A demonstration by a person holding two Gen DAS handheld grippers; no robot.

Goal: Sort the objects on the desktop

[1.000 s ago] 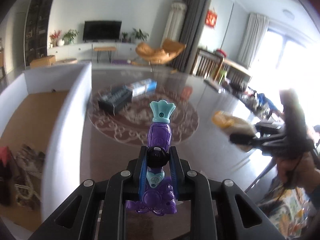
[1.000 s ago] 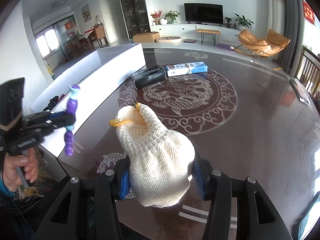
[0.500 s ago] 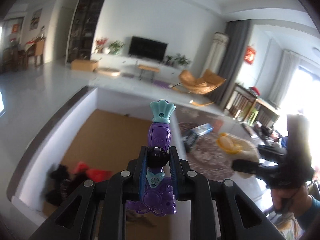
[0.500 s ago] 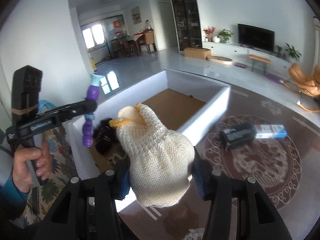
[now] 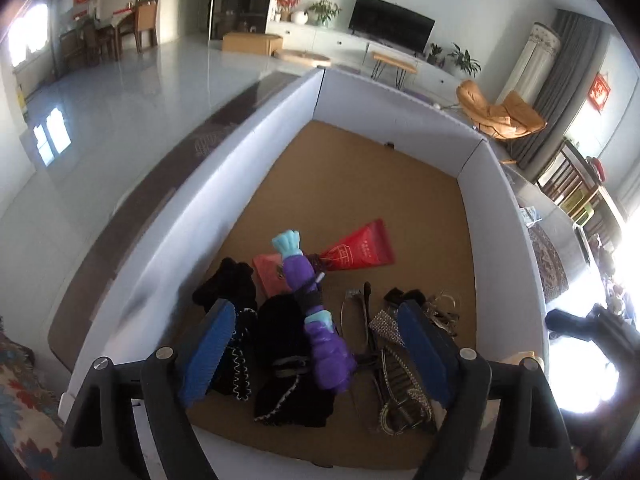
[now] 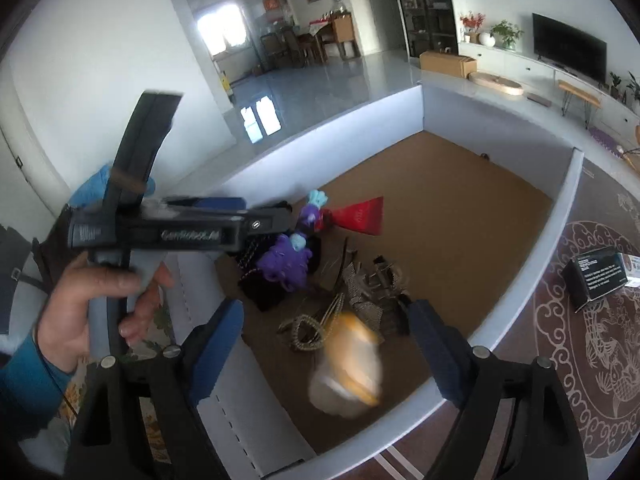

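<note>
Purple toy (image 5: 316, 320) is dropping free between the opening, blue-padded jaws of the left gripper (image 5: 316, 344), which was clamping it half a second ago; it is hanging over the black cloths (image 5: 280, 344) in the white-walled box (image 5: 208, 200). One cream knitted pouch (image 6: 348, 372), blurred, is likewise falling clear of the right gripper (image 6: 332, 344), whose jaws are also opening. One red tube (image 5: 360, 248) is lying beyond, and the box's far brown floor is lying bare.
</note>
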